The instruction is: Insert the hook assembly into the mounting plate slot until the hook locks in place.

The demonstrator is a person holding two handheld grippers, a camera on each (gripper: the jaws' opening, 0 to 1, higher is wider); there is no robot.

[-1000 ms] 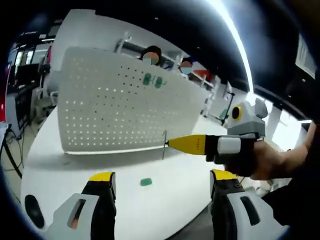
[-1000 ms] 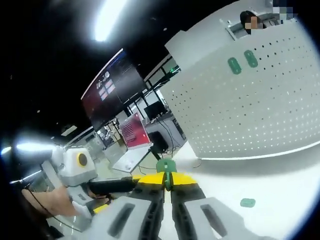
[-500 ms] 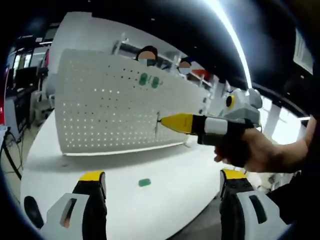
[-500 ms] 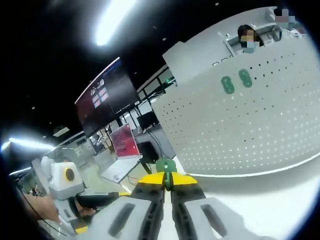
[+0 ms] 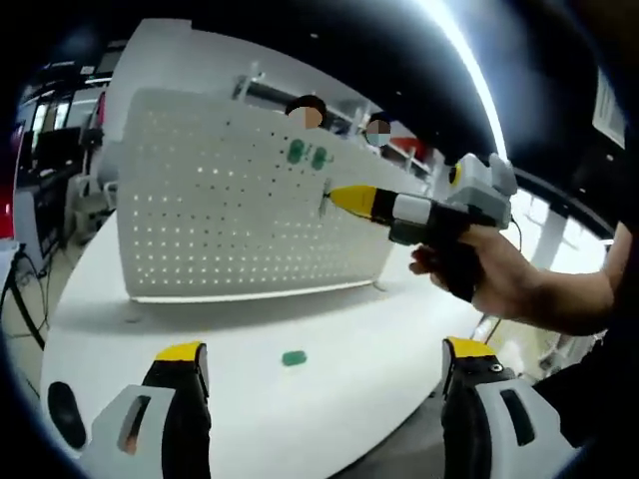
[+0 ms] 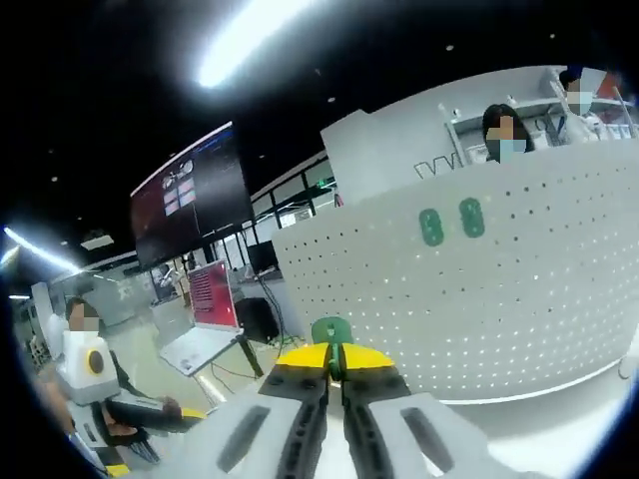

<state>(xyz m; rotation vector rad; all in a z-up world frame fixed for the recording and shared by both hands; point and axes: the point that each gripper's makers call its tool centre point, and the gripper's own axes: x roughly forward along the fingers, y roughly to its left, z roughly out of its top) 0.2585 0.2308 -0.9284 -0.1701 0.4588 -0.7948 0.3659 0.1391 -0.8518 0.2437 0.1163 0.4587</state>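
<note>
Hook assembly (image 6: 330,330) pinched in right gripper (image 6: 335,361), near pegboard (image 6: 519,299)

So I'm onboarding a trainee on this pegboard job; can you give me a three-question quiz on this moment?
1. True or false: the right gripper is shut on a green hook piece.
2. How many green pieces are already mounted on the white pegboard? A) none B) two C) four
3. Fill in: a loose green piece lies on the white ____ between the left gripper's open jaws.

Key: 1 true; 2 B, the two mounted green pieces; 3 table.
</note>
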